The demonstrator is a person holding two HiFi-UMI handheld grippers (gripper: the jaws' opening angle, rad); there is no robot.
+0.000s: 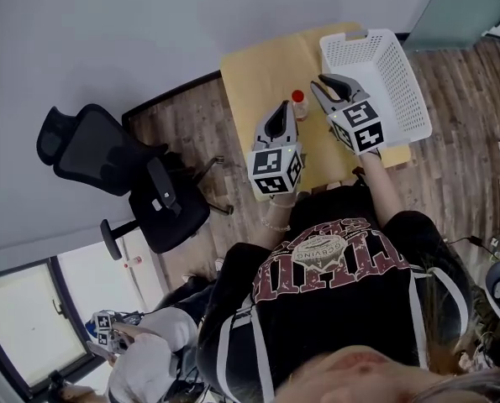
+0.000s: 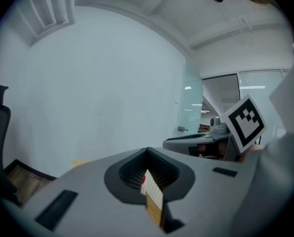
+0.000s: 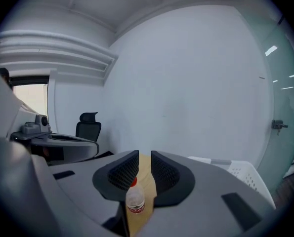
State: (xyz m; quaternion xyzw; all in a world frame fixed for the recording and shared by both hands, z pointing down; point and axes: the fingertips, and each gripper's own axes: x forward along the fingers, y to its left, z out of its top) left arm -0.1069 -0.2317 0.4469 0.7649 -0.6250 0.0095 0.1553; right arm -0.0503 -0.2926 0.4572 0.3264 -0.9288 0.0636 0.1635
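Note:
A small clear bottle with a red cap (image 1: 298, 103) stands on the light wooden table (image 1: 258, 74), between the two grippers. My left gripper (image 1: 281, 110) hovers just left of it, its jaws closed to a point and empty. My right gripper (image 1: 336, 85) hangs just right of the bottle, by the rim of a white mesh basket (image 1: 376, 70), with its jaws a little apart and nothing in them. In the right gripper view the bottle (image 3: 135, 201) shows through the narrow gap of the right gripper (image 3: 145, 154). The left gripper (image 2: 147, 151) shows only a slit.
A black office chair (image 1: 132, 175) stands on the wood floor left of the table, against the white wall. The basket (image 3: 240, 174) takes up the table's right end. A second person with a marker cube (image 1: 107, 330) sits at the lower left.

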